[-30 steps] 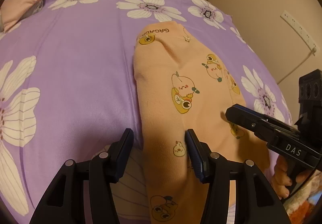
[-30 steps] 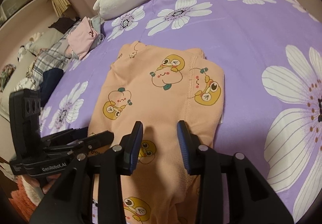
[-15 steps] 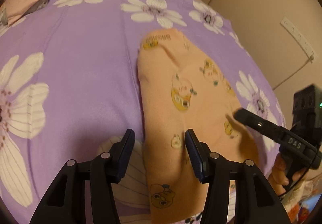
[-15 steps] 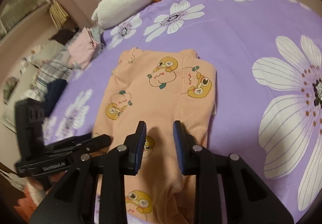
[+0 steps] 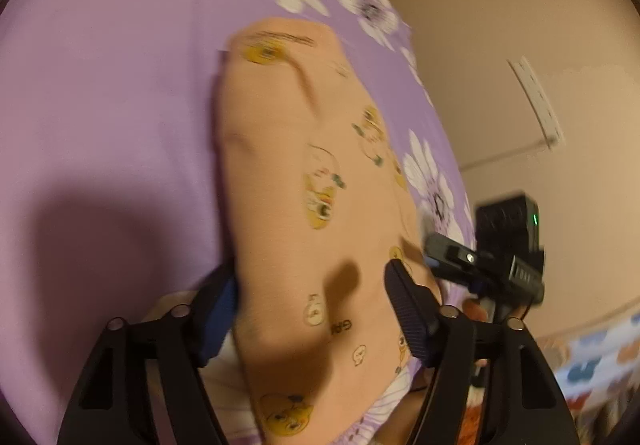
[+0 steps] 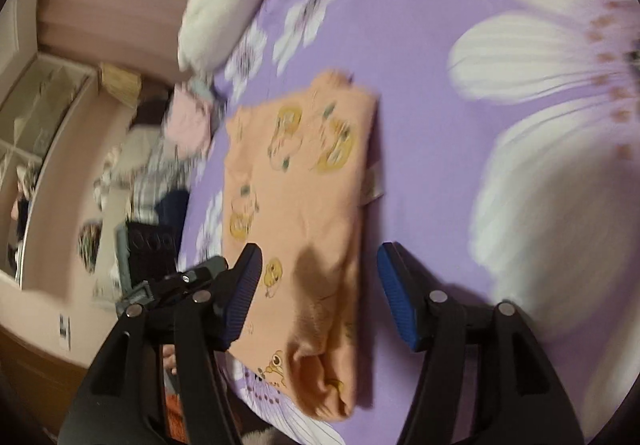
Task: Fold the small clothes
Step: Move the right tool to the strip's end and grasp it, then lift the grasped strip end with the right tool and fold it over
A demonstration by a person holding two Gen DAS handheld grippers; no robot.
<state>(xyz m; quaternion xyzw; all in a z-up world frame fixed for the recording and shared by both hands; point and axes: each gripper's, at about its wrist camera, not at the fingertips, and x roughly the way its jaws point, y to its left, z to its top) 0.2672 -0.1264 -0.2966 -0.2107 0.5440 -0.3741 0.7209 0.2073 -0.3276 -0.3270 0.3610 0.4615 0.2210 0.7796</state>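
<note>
The orange garment point(image 6: 296, 181) lies folded lengthwise on the purple bedsheet point(image 6: 432, 25), its near end under me. My left tongs point(image 5: 312, 309) and right tongs point(image 6: 318, 285) have just been spreading; both straddle that end, pinching nothing. Light, floppy knit: I'd pinch both near corners.

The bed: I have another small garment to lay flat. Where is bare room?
Bare sheet lies right of the peach garment in the right wrist view, and on its other side. The pillow and clothes pile crowd the far corner.
</note>
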